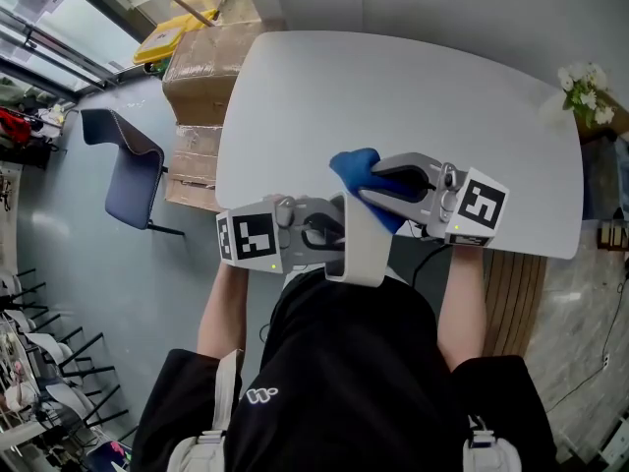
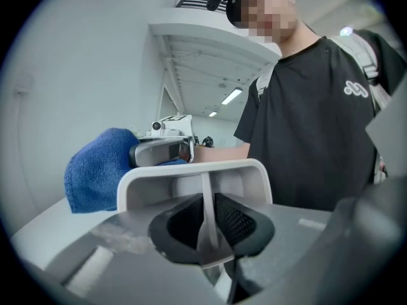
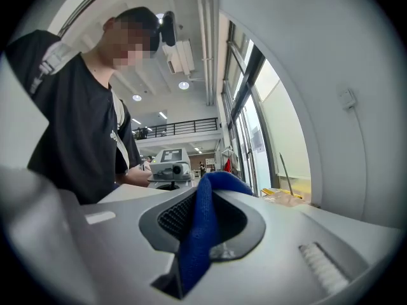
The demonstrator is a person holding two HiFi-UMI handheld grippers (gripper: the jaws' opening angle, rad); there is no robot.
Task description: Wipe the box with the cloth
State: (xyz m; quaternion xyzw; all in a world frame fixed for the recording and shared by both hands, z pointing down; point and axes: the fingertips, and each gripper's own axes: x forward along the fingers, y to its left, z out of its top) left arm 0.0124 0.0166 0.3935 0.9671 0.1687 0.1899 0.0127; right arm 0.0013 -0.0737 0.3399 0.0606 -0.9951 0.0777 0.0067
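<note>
White box (image 1: 366, 244): open-topped, thin-walled, rounded at the corners, smooth and plain. Held at the near edge of the white table (image 1: 413, 87), partly past that edge, in front of the torso of the person (image 1: 354, 362); whether resting on the tabletop, not discernible. Clamped by the left gripper (image 1: 337, 232) from the person's left. In the left gripper view, black ribbed pads of the left gripper (image 2: 206, 229) closed tight on one thin wall of the box (image 2: 191, 173), seen edge-on between them, with the rim arching beyond. Of the box's interior, only pale inner walls on show; contents not discernible.

Blue cloth (image 1: 356, 168): terry-textured, bunched into a soft lump. Pinched by the right gripper (image 1: 378, 190), reaching in from the person's right, with the lump bulging past the jaw tips. Placed just beside the far end of the box; contact between the two not discernible. In the right gripper view, jaws of the right gripper (image 3: 200, 230) nearly together on a fold of cloth (image 3: 213, 186) standing up between the pads. In the left gripper view, same cloth (image 2: 95, 173) behind and to the left of the box rim.

On the floor beyond the table's far left: stacked cardboard cartons (image 1: 206, 62), closed and taped, and a dark blue chair (image 1: 133, 170). White flowers (image 1: 587, 91) by the table's far right corner.
</note>
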